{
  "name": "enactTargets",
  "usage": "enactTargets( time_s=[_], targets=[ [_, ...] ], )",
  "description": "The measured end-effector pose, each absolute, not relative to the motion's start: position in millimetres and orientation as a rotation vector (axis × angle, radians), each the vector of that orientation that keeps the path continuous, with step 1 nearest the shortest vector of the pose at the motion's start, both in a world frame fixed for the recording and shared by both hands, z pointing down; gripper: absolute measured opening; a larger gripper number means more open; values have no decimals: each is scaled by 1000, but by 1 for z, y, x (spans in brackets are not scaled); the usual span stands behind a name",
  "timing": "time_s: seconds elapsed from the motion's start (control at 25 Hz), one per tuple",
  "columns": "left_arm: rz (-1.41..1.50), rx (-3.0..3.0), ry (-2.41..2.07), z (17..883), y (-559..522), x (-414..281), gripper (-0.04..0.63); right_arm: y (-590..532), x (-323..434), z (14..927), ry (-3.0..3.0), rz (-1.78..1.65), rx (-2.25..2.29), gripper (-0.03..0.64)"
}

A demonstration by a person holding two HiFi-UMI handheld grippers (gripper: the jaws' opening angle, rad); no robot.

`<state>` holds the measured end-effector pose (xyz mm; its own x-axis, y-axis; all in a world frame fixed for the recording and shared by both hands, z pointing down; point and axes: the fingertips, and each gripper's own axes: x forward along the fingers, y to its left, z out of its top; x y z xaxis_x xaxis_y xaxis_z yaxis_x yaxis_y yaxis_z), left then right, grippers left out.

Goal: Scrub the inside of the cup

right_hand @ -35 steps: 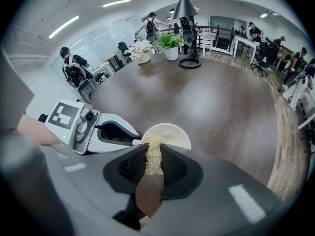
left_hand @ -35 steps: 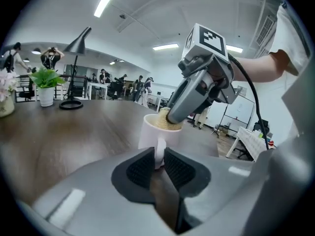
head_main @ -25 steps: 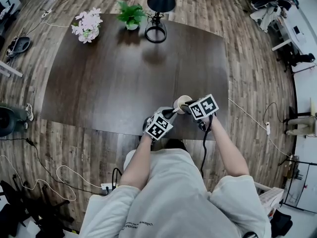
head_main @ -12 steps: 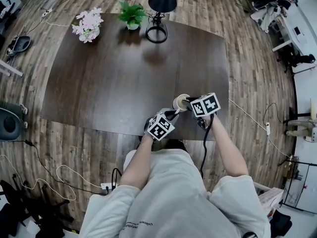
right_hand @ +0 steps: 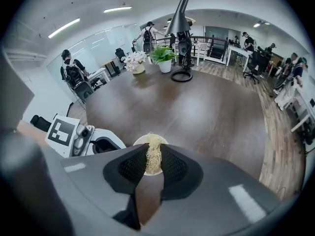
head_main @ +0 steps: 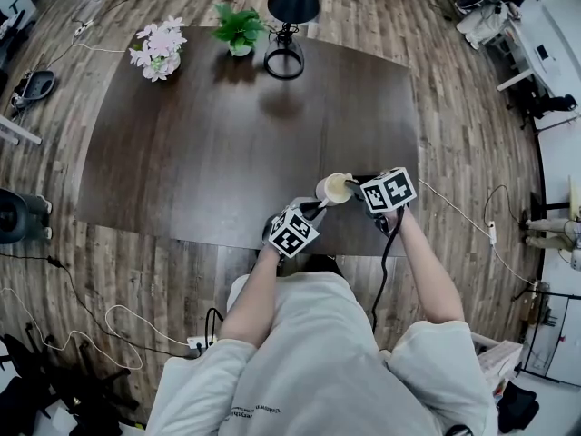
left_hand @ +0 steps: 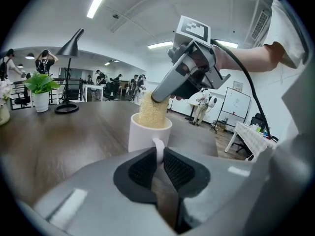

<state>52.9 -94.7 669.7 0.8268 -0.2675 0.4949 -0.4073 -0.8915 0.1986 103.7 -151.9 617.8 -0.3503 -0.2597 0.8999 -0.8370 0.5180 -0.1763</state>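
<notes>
The left gripper has its fingers closed on the thin white handle of the cup, pinching it only at the tips. The cup is on the right part of the desk, near the person's edge. The gripper body hides its base, so I cannot tell whether it sits flat on the desk.

A beige fibrous scrubber stands in the cup's mouth, its lower end inside and much of it above the rim. The right gripper comes in from above and to the right, its fingers clamped on the scrubber's upper part.

The weak point is probably the handle grip. It is narrow and off to one side of the cup, so a sideways or twisting push from the scrubber could swing the cup around the handle. The cup might then slip from the fingers, tip, or slide toward the near edge of the desk.

A hard downward push could bring the right fingers against the rim. The scrubber looks soft, so if it drags on the wall it could work loose from the clamp. Lifted too high, it would leave the cup and miss the inside.
</notes>
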Motion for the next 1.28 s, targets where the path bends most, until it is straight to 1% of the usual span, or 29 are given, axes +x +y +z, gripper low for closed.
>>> enactTargets(
  time_s=[0.6, 1.28],
  targets=[
    [737, 2750, -484, 670, -92, 47, 46, -118, 85, 620, -1850, 842, 736, 94],
    [758, 2761, -395, 670, -89, 54, 44, -128, 73, 640, -1821, 866, 738, 94]
  ],
)
